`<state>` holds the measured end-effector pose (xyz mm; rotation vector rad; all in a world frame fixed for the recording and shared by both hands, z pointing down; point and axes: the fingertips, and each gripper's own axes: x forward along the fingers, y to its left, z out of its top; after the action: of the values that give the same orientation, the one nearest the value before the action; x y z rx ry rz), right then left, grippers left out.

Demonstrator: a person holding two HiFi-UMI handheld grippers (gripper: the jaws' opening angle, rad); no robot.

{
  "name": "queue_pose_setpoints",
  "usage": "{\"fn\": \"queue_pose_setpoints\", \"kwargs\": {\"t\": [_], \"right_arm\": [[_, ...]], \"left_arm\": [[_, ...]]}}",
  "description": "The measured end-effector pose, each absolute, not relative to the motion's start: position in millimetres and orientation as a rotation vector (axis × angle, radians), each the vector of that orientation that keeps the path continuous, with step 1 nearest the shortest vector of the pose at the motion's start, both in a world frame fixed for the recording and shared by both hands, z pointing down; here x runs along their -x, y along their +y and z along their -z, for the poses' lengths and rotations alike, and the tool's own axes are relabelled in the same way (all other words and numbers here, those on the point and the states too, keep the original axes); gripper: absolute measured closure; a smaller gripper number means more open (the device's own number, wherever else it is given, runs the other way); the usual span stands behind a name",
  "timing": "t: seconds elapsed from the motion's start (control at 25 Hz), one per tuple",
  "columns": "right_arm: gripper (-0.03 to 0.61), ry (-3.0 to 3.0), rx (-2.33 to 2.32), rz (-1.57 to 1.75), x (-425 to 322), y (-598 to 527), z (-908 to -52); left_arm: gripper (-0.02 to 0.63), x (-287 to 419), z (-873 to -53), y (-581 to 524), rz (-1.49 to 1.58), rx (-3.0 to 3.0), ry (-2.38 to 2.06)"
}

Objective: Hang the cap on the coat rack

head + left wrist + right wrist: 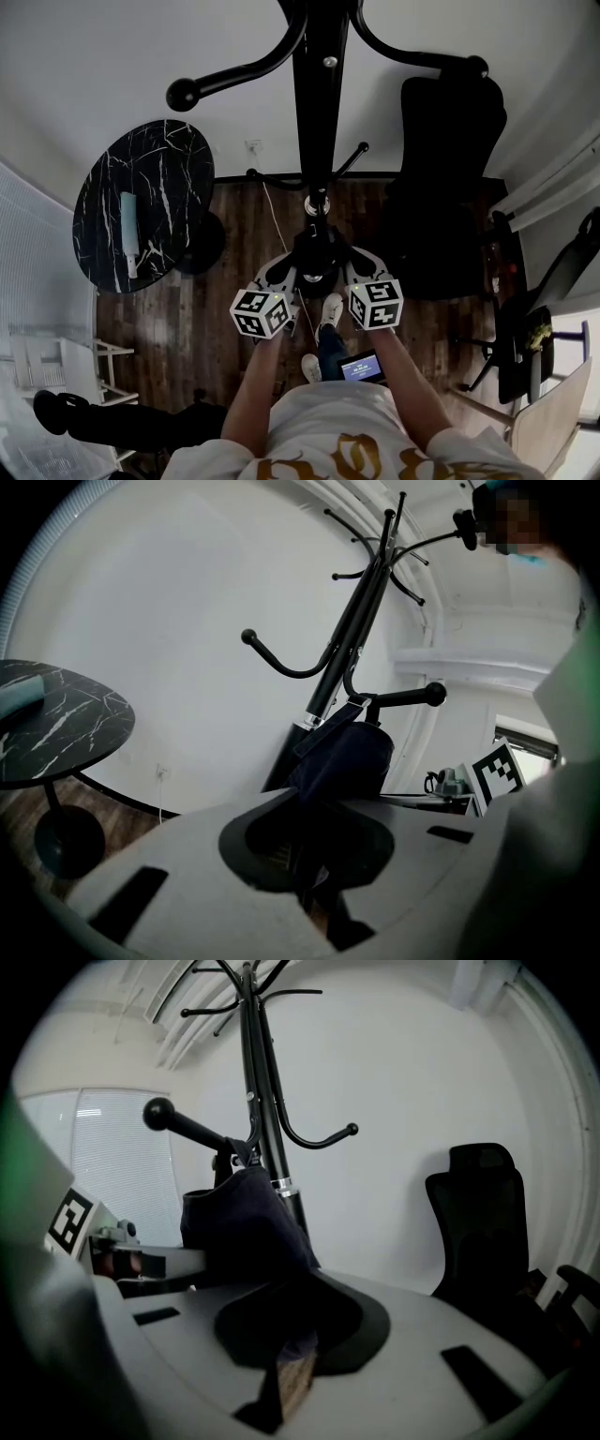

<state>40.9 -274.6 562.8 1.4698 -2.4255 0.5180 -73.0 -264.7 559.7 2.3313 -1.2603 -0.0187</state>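
Hanging step under way: L tongs (278, 277) and R tongs (364, 270), both clamped on the dark cap (342, 757), hold it just ahead of their tips, under the rack's (352, 635) low hook (408, 697). Next, prob.: seat strap over hook, then release.

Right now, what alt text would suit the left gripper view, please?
The left tool grips a dark cap, held beside a lower hook of the black coat rack. A marble table stands at the left.
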Motion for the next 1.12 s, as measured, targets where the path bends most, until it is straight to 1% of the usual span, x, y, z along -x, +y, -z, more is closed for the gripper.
{"fn": "queue_pose_setpoints", "kwargs": {"t": [0.16,0.72,0.92,1.04,1.12], "right_arm": [[0.554,-2.408,-1.458,-0.457,-41,-281,-563],[0.552,-2.376,-1.459,-0.405,-38,-282,-566],[0.542,-2.391,-1.445,-0.431,-36,-278,-566],[0.497,-2.368,-1.442,-0.443,-37,-274,-569],[0.475,-2.353,-1.445,-0.447,-38,-272,-571]], "left_arm": [[0.586,74,-561,-270,-0.007,-2.346,-1.277],[0.584,75,-561,-272,-0.014,-2.355,-1.288],[0.584,76,-560,-271,-0.029,-2.364,-1.288],[0.582,76,-559,-269,-0.042,-2.378,-1.277],[0.539,79,-559,-269,-0.049,-2.382,-1.290]]}}
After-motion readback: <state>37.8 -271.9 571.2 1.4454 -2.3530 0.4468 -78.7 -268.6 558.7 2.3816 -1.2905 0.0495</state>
